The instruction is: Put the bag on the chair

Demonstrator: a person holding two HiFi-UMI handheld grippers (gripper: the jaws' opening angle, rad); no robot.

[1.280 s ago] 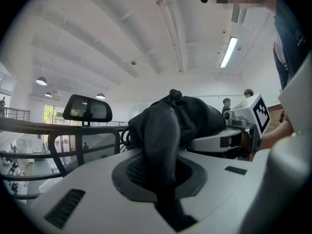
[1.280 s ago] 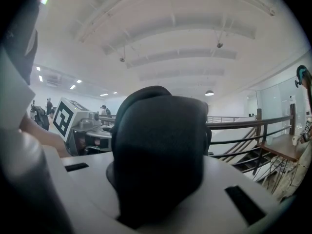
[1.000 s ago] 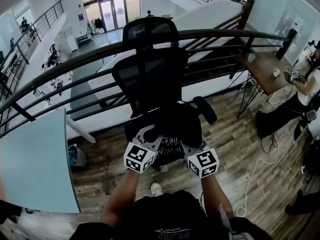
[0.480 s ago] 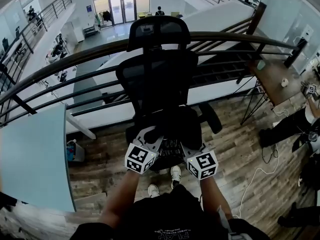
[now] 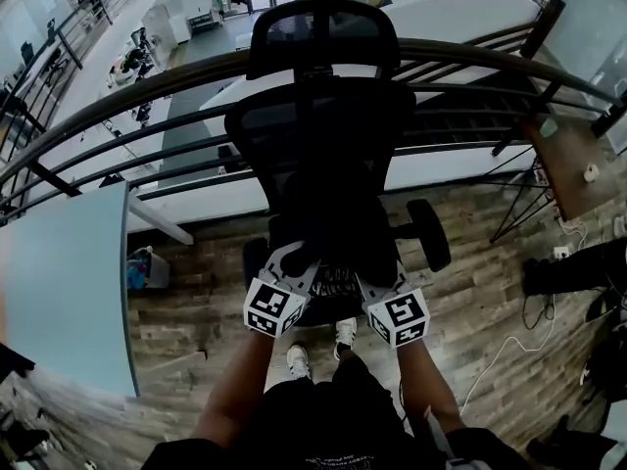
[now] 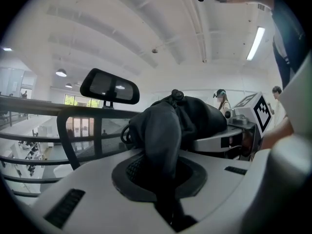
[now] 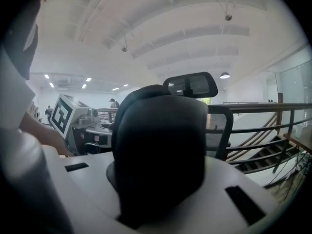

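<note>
A black mesh office chair (image 5: 318, 135) with a headrest (image 5: 321, 32) faces me in the head view. The black bag (image 5: 333, 228) hangs over its seat, just in front of the backrest; whether it rests on the seat I cannot tell. My left gripper (image 5: 294, 260) is shut on the bag's left side and my right gripper (image 5: 370, 284) on its right side. In the left gripper view a fold of the bag (image 6: 163, 130) runs down between the jaws. In the right gripper view the bag (image 7: 161, 145) fills the gap between the jaws, with the chair's headrest (image 7: 191, 85) behind it.
A dark metal railing (image 5: 137, 91) runs right behind the chair, with a drop to a lower floor beyond. A light blue table (image 5: 64, 282) stands at the left and a wooden table (image 5: 573, 160) at the right. A person's legs (image 5: 578, 267) and cables lie on the floor at the right.
The chair has come closer and sits more steeply below me. Both grippers keep their hold on the bag, which now lies further over the seat toward the backrest.
</note>
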